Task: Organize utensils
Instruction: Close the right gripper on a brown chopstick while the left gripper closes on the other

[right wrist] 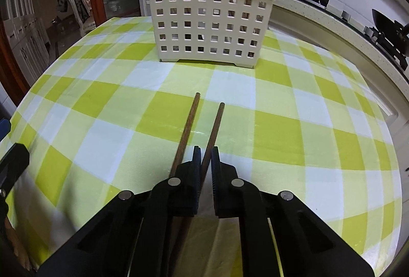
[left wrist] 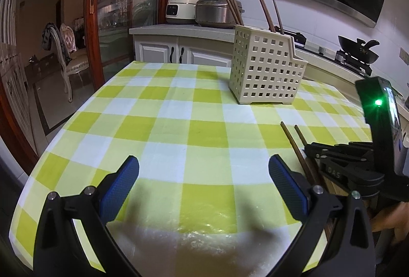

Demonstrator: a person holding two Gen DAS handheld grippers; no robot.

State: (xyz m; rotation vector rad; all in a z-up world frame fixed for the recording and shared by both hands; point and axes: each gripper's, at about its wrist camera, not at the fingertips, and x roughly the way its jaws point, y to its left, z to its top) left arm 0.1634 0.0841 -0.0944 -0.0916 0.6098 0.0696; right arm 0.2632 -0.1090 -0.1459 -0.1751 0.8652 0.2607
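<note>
A cream perforated utensil holder [left wrist: 265,69] stands at the far side of the checked table, with several brown chopsticks sticking up from it; it also shows in the right wrist view [right wrist: 204,13]. My right gripper [right wrist: 205,151] is shut on a pair of brown chopsticks [right wrist: 202,123] whose tips point toward the holder, low over the cloth. In the left wrist view the chopsticks [left wrist: 296,146] and the right gripper [left wrist: 314,151] show at the right. My left gripper [left wrist: 203,169] is open and empty above the near part of the table.
The table has a green and white checked cloth [left wrist: 179,123]. Behind it are a counter with two cookers [left wrist: 199,11], a stove with a black wok [left wrist: 358,49], and white cabinets. At the left are a glass sliding door [left wrist: 122,21] and a chair [left wrist: 66,52].
</note>
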